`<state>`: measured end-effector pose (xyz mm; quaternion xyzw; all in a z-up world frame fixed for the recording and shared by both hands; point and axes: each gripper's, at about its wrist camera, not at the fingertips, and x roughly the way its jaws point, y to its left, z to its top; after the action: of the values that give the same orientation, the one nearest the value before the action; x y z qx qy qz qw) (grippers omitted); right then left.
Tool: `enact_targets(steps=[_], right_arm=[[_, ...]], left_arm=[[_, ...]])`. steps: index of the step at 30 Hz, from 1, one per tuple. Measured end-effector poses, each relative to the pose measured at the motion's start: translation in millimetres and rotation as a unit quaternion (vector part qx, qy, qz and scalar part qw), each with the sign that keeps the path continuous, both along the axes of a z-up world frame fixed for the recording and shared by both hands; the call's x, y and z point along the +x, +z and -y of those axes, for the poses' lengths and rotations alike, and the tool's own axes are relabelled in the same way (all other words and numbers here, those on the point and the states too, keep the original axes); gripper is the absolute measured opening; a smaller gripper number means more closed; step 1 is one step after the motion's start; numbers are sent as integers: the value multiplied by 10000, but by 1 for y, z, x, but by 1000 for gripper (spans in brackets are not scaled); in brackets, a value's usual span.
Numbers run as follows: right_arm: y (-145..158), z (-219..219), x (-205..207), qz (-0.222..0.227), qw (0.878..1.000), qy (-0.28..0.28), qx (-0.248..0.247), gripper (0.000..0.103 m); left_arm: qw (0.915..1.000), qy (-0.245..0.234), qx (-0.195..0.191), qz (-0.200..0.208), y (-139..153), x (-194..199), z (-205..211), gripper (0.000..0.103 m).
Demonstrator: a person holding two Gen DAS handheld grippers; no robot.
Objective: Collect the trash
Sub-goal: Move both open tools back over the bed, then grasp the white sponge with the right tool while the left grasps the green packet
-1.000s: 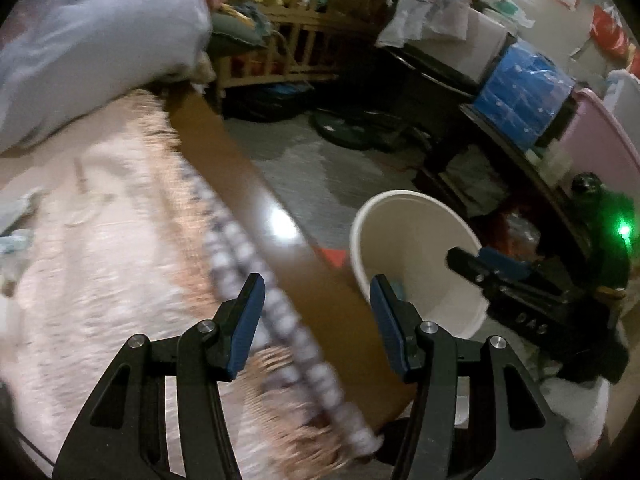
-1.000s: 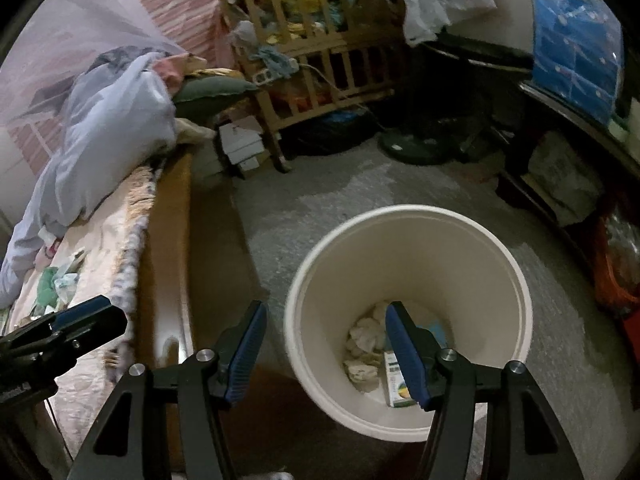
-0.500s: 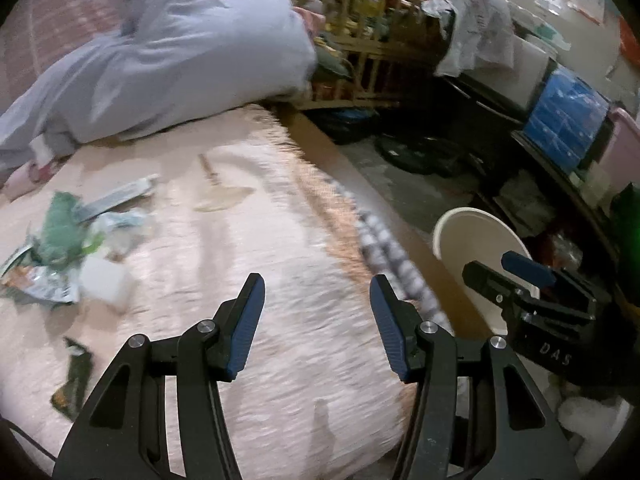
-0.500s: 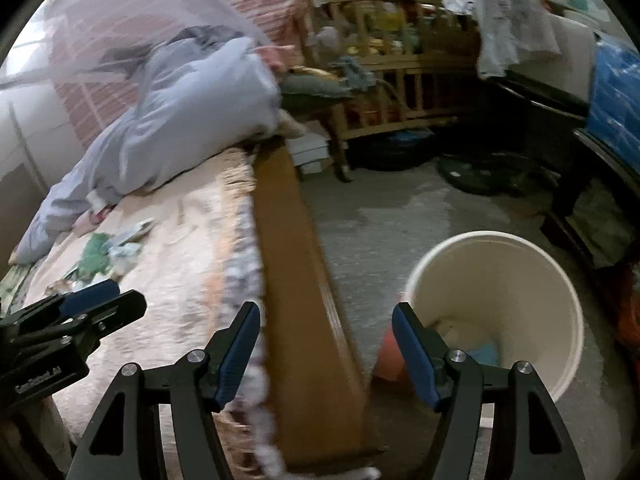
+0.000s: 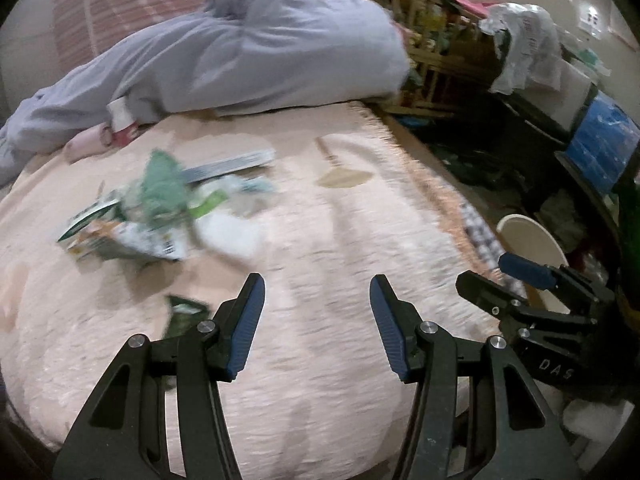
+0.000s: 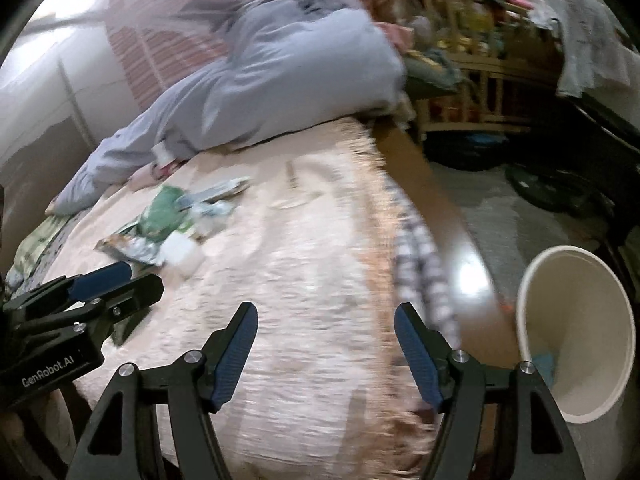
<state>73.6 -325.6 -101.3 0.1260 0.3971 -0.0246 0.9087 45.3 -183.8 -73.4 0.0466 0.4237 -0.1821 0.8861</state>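
Left wrist view: left gripper hangs over the pink blanket, jaws parted about midway, nothing between the pads. Trash pile sits on the blanket up and left of the fingers: green and white wrappers, a flat grey strip, a white block. One small dark green scrap lies just beside the left finger. A thin wooden-looking piece lies apart from the pile, further right. Frame is motion-blurred, so print on the wrappers is unreadable.

Right wrist view: right gripper also over the blanket near the bed edge, jaws opening, empty between them. White bin stands on the floor to the right, beside the wooden bed rail; some blue and white stuff sits at its bottom. Trash pile is well apart from the bin, across the blanket. Grey bedding is heaped at the far end of the bed.
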Motion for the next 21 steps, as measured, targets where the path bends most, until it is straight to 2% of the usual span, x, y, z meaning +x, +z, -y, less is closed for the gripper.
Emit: enact_targets(steps=[12, 21], right_arm=[[-14, -68, 38, -217, 9956, 914, 34, 70], [-24, -104, 90, -288, 9865, 1612, -7, 73]], left_arm=[[9980, 512, 41, -372, -21, 5, -96, 53], [9955, 608, -30, -725, -44, 12, -115, 53]])
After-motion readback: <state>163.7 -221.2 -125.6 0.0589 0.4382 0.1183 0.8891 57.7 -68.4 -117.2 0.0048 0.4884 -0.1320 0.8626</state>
